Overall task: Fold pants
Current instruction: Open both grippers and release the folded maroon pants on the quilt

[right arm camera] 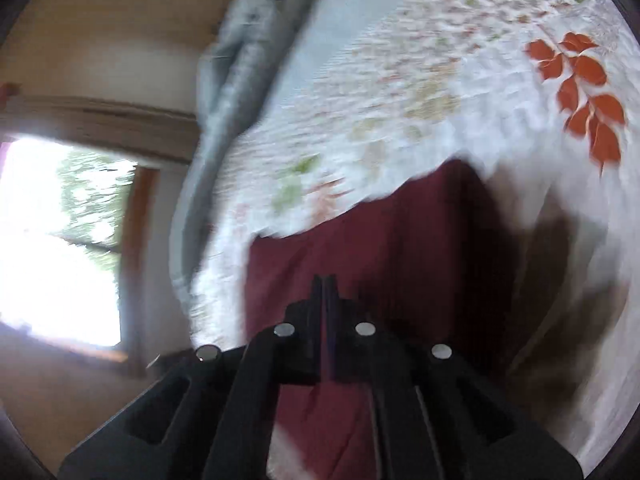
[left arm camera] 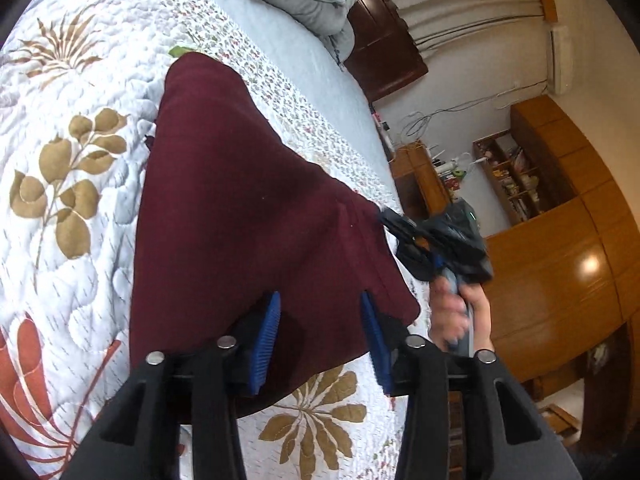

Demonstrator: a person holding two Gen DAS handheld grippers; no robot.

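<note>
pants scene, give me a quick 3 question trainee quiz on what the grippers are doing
1. True or false: the left gripper is shut on the pants.
2. Which gripper is pinching the pants' edge? A. left B. right C. neither
3. Fill in: the pants lie on a floral ____.

Key
1. False: its jaws stand open over the cloth.
2. B: the right gripper is shut, and the left wrist view shows it at the pants' edge.
3. quilt

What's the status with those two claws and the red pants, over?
Left gripper open over the maroon pants. Right gripper shut on pants edge, lifting it off the quilt. Nothing in the way.
</note>
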